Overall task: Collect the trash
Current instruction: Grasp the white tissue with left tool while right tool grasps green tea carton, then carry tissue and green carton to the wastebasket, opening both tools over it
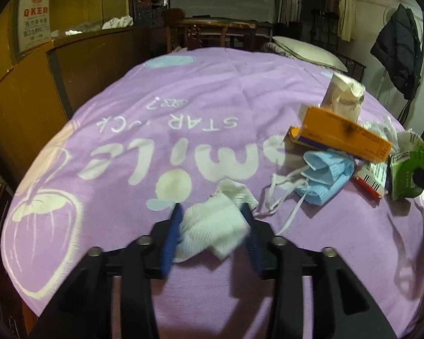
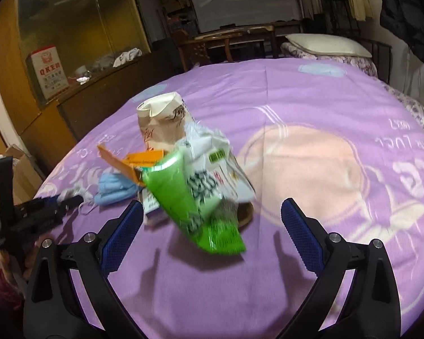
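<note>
The left gripper point(image 1: 212, 212) has its jaws around a crumpled white tissue point(image 1: 212, 226), both pads against it, low in its view at 6 o'clock. To do this well, keep the squeeze light and carry it to the trash pile at 2 o'clock, beside the blue mask point(image 1: 325, 180) and orange box point(image 1: 344, 135). The right gripper point(image 2: 212, 214) stands released, the green wrapper point(image 2: 195, 197) between its pads untouched. Everything lies on a bed with a purple sheet point(image 1: 183, 90); a pillow point(image 1: 305, 50) sits at 1 o'clock.
</note>
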`<state>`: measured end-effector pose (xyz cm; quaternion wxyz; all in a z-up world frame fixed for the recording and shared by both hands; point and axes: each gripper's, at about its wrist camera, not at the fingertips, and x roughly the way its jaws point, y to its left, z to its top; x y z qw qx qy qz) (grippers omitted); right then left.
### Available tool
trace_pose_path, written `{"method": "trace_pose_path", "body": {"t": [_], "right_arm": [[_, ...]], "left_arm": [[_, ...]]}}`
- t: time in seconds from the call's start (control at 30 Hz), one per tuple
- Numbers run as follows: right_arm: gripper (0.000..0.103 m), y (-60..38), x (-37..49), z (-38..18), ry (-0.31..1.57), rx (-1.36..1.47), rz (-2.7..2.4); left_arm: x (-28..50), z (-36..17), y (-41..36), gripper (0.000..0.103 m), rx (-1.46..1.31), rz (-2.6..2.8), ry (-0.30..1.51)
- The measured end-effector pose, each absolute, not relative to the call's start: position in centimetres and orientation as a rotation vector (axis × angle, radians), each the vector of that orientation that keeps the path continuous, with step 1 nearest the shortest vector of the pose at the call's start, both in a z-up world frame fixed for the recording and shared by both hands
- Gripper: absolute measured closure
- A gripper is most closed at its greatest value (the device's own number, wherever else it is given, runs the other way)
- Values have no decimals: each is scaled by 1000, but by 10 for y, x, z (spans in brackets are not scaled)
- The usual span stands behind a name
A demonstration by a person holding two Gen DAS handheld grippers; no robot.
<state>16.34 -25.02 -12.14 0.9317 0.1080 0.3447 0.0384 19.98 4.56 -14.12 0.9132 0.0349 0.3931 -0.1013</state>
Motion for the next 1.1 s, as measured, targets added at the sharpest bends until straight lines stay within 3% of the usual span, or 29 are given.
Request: {"method": "trace_pose_path", "body": {"t": [0.07,0.1,0.13,0.2,0.27,0.37,0.9,1.1], "right_arm": [[12,-252,168,-128,734,256,84],[34,-253,168,-129,736,267,88],[44,-255,166,-129,730,274,91],[45,-258,157,-123,669,280,79],[45,-257,146,-111,601,253,72],[45,-255,141,-99,572,250,107],[44,-212,97,-48,486,301,338],[44,-169,69,-30,467,275,485]], "left_arm": [[200,-146,44,36,66,-214,810],[199,-146,43,34,74,-210,806],[198,-146,42,32,80,-207,805],[197,-144,44,34,74,-195,798],[193,-140,46,60,55,-198,780],[187,-130,45,72,69,-212,771],[91,-23,99,73,-12,-124,651],[33,-16,154,73,-17,22,669]]}}
